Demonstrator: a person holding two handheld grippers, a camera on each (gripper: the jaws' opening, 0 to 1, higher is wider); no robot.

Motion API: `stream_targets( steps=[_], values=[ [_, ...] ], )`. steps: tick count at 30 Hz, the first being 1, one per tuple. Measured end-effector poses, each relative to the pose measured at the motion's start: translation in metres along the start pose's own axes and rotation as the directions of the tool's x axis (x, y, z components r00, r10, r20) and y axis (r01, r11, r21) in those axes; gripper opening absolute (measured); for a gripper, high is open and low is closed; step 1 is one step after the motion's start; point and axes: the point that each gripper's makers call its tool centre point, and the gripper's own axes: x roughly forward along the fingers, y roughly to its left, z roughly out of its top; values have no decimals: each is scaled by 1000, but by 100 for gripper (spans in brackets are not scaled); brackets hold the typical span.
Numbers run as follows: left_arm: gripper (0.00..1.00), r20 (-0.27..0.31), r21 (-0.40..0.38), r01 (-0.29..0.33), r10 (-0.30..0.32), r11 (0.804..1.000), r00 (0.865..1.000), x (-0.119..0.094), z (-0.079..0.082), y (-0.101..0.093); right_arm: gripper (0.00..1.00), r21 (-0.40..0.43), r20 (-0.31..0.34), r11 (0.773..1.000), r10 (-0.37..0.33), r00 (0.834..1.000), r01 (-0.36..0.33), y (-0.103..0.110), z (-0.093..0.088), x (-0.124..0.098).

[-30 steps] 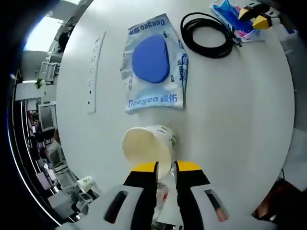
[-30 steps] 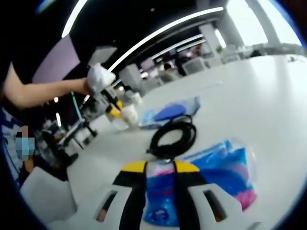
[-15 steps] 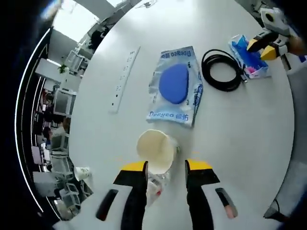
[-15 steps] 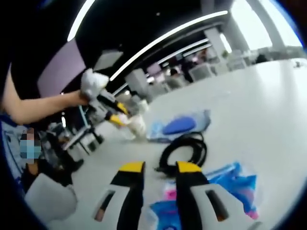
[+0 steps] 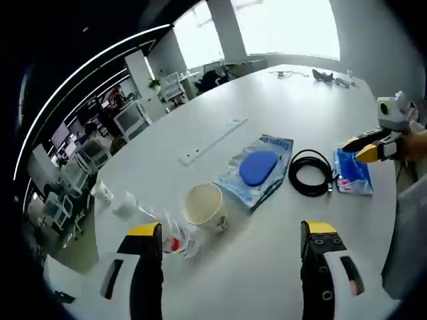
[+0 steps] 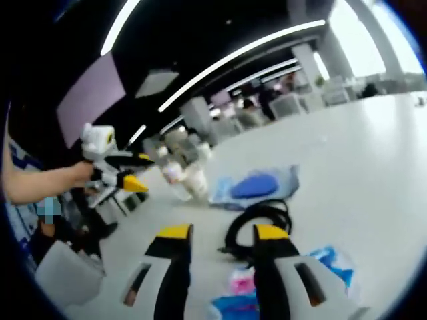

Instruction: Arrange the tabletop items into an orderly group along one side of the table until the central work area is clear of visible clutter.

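Left gripper view: the left gripper (image 5: 230,239) is held wide open, empty; the paper cup (image 5: 205,206) lies at 11 o'clock between its jaws, nearer than the right gripper (image 6: 220,233), also seen parted and empty above the blue packet (image 6: 320,280).

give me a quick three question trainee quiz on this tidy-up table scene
1. True or false: the cream paper cup lies on its side on the white round table.
2. What lies between the clear pouch with a blue oval pad and the blue plastic packet? A) coiled black cable B) white power strip C) a mug
3. Fill in: the left gripper's jaws stand wide ____.

Key: 1 true; 2 A; 3 open
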Motion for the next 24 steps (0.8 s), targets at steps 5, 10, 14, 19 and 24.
stream_targets(
  steps=[5,10,14,19,24],
  values=[
    [100,83,-158,-69,83,985,993,-16,-7,15,38,-19,18,1000,-12,1000,12,-1,12,2],
    [100,98,-212,-43,65,976,993,-25,-13,8,43,-42,23,999,-30,999,31,2,21,-4],
    [100,80,-216,-37,56,976,995,-27,-20,9,44,-56,21,997,-46,999,47,5,29,-11],
    [100,116,-231,-14,42,973,992,-32,-17,19,46,-90,20,993,-74,997,75,10,38,-18],
    [100,119,-237,11,18,972,993,-36,-22,15,47,-76,75,986,-143,987,148,11,55,-33]
  ],
)
